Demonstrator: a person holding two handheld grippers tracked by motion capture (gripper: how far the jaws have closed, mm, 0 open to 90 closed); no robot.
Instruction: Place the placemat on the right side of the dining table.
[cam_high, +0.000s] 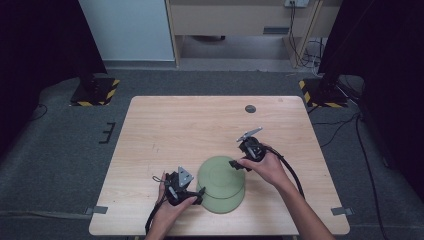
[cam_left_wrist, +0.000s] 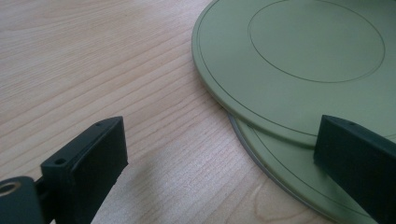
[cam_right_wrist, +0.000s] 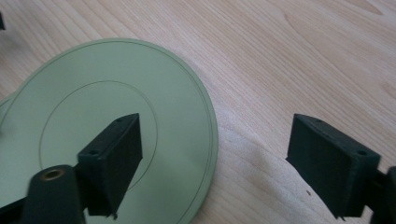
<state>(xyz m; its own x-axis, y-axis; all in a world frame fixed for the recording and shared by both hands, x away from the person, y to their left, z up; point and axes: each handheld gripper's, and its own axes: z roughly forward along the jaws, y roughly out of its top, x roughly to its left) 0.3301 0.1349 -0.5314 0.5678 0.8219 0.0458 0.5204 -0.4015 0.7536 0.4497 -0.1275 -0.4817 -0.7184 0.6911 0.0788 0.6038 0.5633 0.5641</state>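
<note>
Straddling the right rim of the upper flat round green plate (cam_right_wrist: 107, 135), the spread right gripper (cam_high: 239, 163) sits closest, while the left gripper (cam_high: 192, 196), also spread, flanks the lower green plate (cam_left_wrist: 299, 179) offset beneath it at the table's near edge.

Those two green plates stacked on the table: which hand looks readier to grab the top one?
The right gripper, probably. Its open jaws straddle the top plate's rim, one over the plate, one over bare table. The left gripper is open too, but sits where both plates' edges overlap, by the bottom plate.
</note>
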